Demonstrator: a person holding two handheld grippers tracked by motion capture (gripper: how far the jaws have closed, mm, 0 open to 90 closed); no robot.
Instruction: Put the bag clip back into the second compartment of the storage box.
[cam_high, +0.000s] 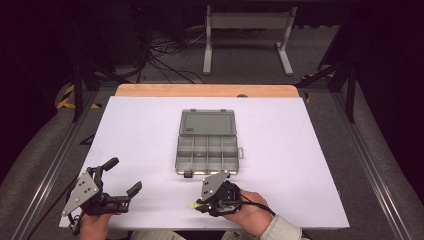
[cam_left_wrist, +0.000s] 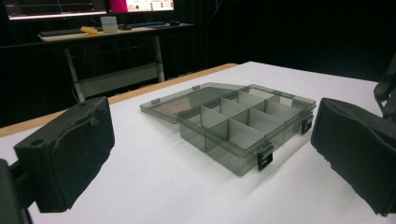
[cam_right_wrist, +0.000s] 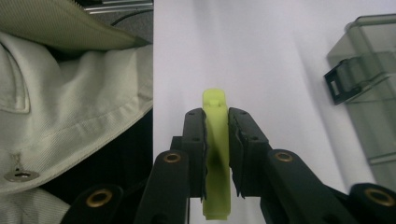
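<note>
The right gripper (cam_right_wrist: 216, 154) has its jaws shut tight on a small yellow-green piece (cam_right_wrist: 215, 140); the piece stands up betw. the two black pads and pokes out past the tips; in the high view the right gripper (cam_high: 202, 204) is near the front edge of the white table (cam_high: 300, 165), w/ the yellow-green piece (cam_high: 193, 205) sticking out at its left end; the person's hand is wrapped round the back of it, pale sleeve just behind

The box (cam_high: 207, 145) is grey see-through plastic; it sits in the middle of the table, lid open and lying flat on the far side; inside are lots of little rooms made by thin walls; a black clip is on the front wall, close to the right gripper but not touching it; in the right gripper view a corner of the box (cam_right_wrist: 369, 93) and one clip show at the right, apart from the piece

The left gripper (cam_high: 122, 180) is at the front left of the table, jaws wide open, nothing betw. them; it's well apart from the box; in the left gripper view the two black pads (cam_left_wrist: 70, 149) stand far apart w/ the box (cam_left_wrist: 238, 126) seen betw. them farther off
</note>
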